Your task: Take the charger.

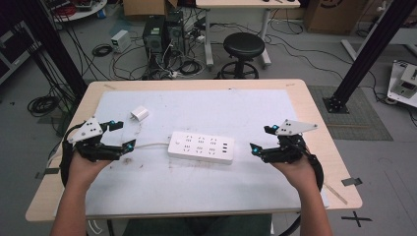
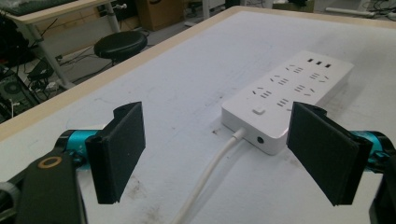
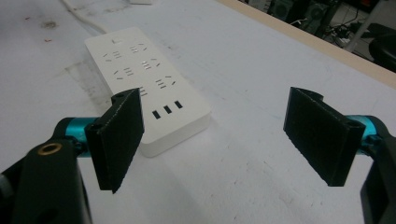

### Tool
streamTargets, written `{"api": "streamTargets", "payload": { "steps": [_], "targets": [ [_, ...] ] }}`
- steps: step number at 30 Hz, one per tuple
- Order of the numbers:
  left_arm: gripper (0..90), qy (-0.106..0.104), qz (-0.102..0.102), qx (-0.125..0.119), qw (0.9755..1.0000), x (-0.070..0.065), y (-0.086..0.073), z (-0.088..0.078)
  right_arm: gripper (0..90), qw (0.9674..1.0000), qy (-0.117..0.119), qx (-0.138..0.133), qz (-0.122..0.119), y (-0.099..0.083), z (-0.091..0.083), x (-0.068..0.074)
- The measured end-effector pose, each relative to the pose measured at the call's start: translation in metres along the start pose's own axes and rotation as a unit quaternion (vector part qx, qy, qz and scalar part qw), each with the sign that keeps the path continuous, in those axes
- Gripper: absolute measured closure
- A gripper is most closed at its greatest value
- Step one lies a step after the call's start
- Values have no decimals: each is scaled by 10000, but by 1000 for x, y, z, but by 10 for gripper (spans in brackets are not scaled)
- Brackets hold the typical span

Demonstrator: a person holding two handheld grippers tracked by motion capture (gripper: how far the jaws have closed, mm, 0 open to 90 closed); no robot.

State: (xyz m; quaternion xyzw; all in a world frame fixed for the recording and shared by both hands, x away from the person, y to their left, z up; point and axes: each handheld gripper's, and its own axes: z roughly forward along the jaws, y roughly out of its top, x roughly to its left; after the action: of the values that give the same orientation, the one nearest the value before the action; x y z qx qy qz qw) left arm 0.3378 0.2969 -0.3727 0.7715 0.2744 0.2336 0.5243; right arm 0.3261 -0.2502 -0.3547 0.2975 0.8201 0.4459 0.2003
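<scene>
The white power strip [image 1: 201,147] lies flat mid-table on the white mat [image 1: 246,105], its cord [image 1: 150,145] running toward the left gripper [image 1: 122,135], while both that and the right gripper [image 1: 261,138] flank it with jaws spread wide and empty, seemingly poised to approach from either end.

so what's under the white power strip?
The white rectangular power strip lies flat on the pale blue-grey mat covering the wooden table. Its underside and the mat patch beneath are hidden. Its white cable runs out along the mat.
</scene>
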Motion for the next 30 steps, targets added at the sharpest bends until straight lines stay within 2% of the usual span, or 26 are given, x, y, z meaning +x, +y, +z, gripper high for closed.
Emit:
{"api": "streamTargets", "payload": {
  "steps": [1,2,3,6,7,9,10,13,14,17,18,20,21,22,25,26,28,30],
  "targets": [
    [195,0,0,0,10000,0,0,0,209,10000,0,0,0,0,0,0],
    [195,88,-52,19,9999,8,1,5,208,10000,0,18,-39,3,0,-1],
    [195,85,-81,50,9999,12,1,8,209,10000,-12,38,-34,3,1,-1],
    [196,85,-81,50,9999,12,1,8,208,10000,-6,29,-62,4,1,-2],
    [196,137,-166,111,9997,30,3,20,208,10000,-6,29,-62,4,1,-2],
    [196,195,-292,190,9992,39,1,28,209,9999,-43,79,-52,6,5,-2],
    [196,199,-332,331,9987,44,0,35,208,9999,-59,111,-65,6,6,-2],
    [196,197,-410,337,9984,51,-3,41,208,9998,-63,171,-93,6,8,0],
    [196,260,-470,317,9981,58,-6,47,208,9998,-72,171,-112,5,9,1],
    [196,361,-595,411,9967,67,-15,57,208,9997,-92,194,-75,4,10,6],
    [195,375,-631,433,9964,69,-17,60,209,9997,-87,187,-128,3,11,6],
    [196,375,-631,433,9964,69,-17,60,209,9998,-72,185,-90,3,11,8],
    [196,475,-752,508,9947,76,-24,68,209,9997,-79,200,-101,3,11,10],
    [196,539,-767,546,9941,77,-25,69,208,9997,-64,203,-103,4,11,11],
    [196,539,-767,546,9941,77,-25,69,209,9997,-55,198,-122,4,10,12],
    [196,743,-788,555,9926,79,-22,62,209,9997,-55,198,-122,4,10,12],
    [195,932,-741,550,9914,79,-18,56,208,9997,-78,183,-161,7,6,13],
    [196,937,-795,525,9910,80,-16,51,209,9997,-70,179,-167,8,5,12]
  ]
}}
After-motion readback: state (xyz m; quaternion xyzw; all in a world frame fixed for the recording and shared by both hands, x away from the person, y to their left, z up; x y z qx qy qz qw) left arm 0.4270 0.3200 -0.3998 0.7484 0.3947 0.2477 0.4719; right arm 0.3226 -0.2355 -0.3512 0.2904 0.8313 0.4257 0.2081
